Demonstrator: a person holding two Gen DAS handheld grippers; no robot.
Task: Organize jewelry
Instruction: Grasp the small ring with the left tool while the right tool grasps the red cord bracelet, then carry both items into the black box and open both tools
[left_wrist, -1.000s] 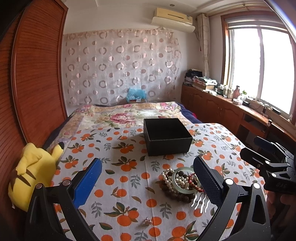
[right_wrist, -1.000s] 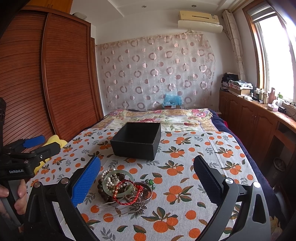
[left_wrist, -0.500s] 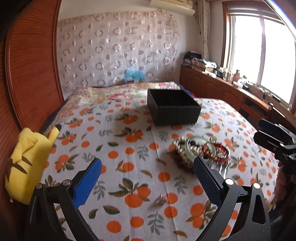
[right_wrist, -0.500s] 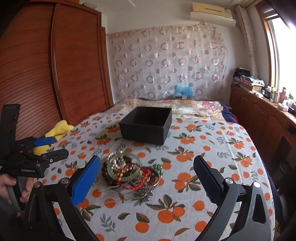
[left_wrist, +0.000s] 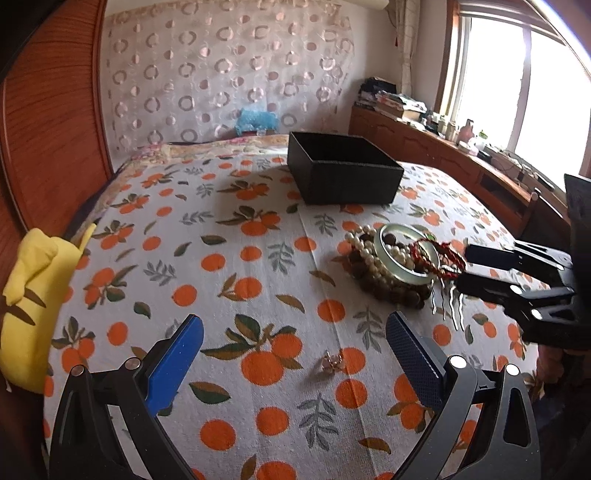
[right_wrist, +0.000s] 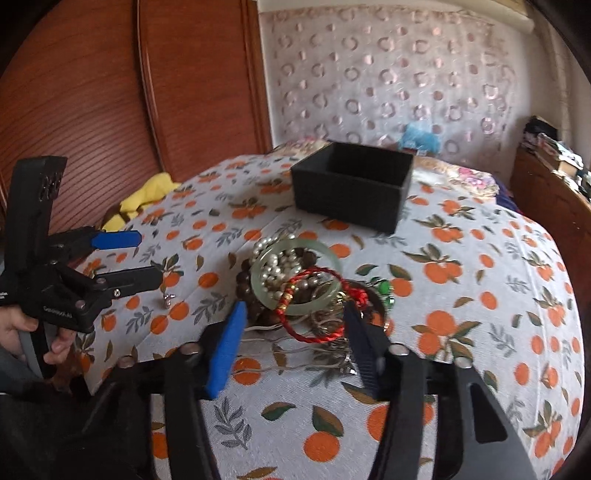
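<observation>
Jewelry heap on the orange-print bed, both tongs spread apart.

The right tongs (right_wrist: 295, 343) reach into the near edge of the jewelry pile (right_wrist: 299, 284), their fingers flanking a red cord bracelet (right_wrist: 314, 306) beside the jade bangle (right_wrist: 295, 273), gripping nothing. The left tongs (left_wrist: 295, 354) hover released above the bedspread (left_wrist: 221, 258), a small earring (left_wrist: 332, 362) lying between their fingers. The black box (left_wrist: 343, 173) sits at 12 o'clock beyond the pile; a yellow plush (left_wrist: 33, 291) lies at 9 o'clock.
</observation>
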